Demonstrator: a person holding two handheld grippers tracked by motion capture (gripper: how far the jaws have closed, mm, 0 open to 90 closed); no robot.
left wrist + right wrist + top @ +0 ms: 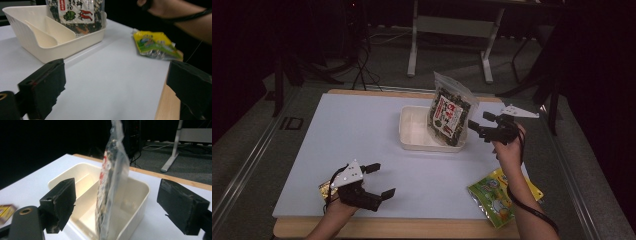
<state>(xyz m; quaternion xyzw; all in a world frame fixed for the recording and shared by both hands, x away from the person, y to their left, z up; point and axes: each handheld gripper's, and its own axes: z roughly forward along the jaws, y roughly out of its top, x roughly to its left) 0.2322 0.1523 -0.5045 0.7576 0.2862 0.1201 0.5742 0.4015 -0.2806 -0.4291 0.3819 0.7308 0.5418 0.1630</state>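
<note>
A clear snack bag [449,112] with dark contents and a red-and-white label stands on end in the right part of a cream divided tray [412,134]. My right gripper [479,122] hovers just right of it, open. In the right gripper view the bag [112,182] is edge-on in the tray [140,191], in line with the gap of my right gripper [118,190], and neither jaw touches it. My left gripper [384,179] is open and empty near the table's front left. Its own view has my left gripper [116,72] facing the tray [50,50] and bag [75,15].
A yellow-green snack packet [502,195] lies at the front right corner, also the packet [155,43] in the left gripper view. A small yellow box [326,189] lies under my left hand. The white board [362,130] ends in a wooden front edge [412,227].
</note>
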